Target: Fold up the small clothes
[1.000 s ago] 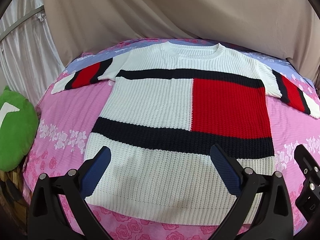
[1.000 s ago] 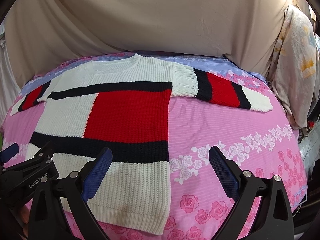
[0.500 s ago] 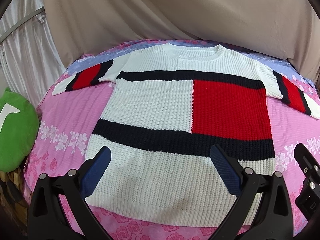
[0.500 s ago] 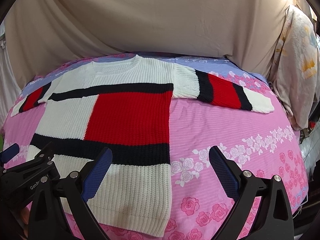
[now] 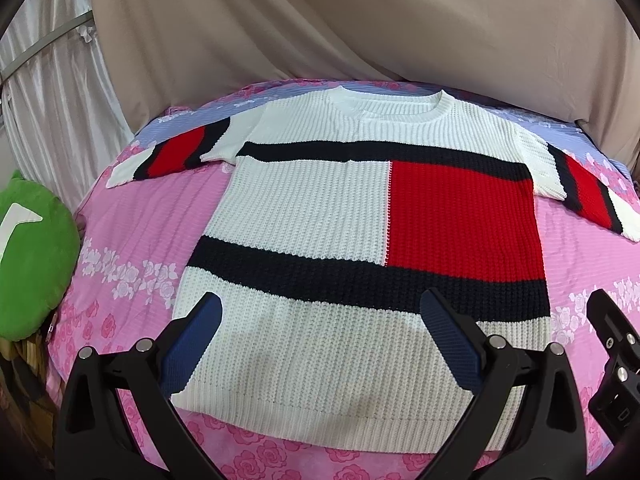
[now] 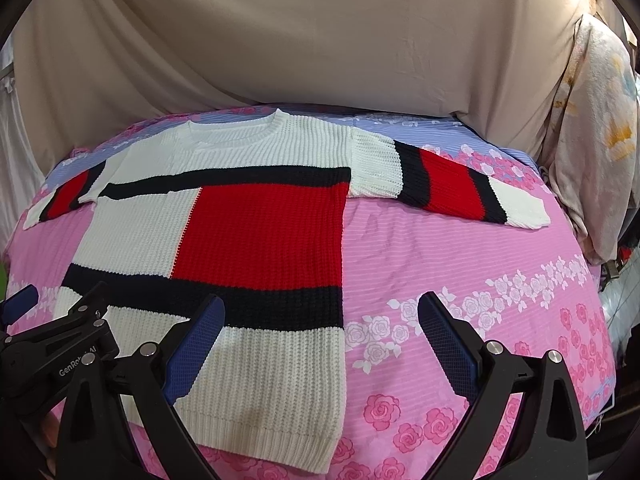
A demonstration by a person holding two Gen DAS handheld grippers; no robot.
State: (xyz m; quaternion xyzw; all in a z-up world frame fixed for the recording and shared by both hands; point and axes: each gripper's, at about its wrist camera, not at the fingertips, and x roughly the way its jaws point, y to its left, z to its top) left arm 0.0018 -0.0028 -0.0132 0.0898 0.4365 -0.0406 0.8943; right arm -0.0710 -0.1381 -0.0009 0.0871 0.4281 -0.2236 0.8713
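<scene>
A knit sweater (image 5: 304,216) in white, red and navy blocks lies flat and spread out on the pink floral bed sheet (image 5: 132,240), both sleeves stretched sideways. It also shows in the right wrist view (image 6: 256,232). My left gripper (image 5: 320,344) is open and empty, hovering above the sweater's white hem. My right gripper (image 6: 318,344) is open and empty, above the sweater's lower right edge. The left gripper's body (image 6: 56,356) shows at the lower left of the right wrist view.
A green cushion (image 5: 32,256) sits at the bed's left edge. A beige cloth (image 5: 320,24) hangs behind the bed. A pale floral cloth (image 6: 592,128) hangs at the right. The sweater's right sleeve (image 6: 452,184) lies toward that side.
Both grippers have shifted slightly forward and down over the bed, so the sweater sits a little lower in both views. Both stay open; the sweater has not moved.
</scene>
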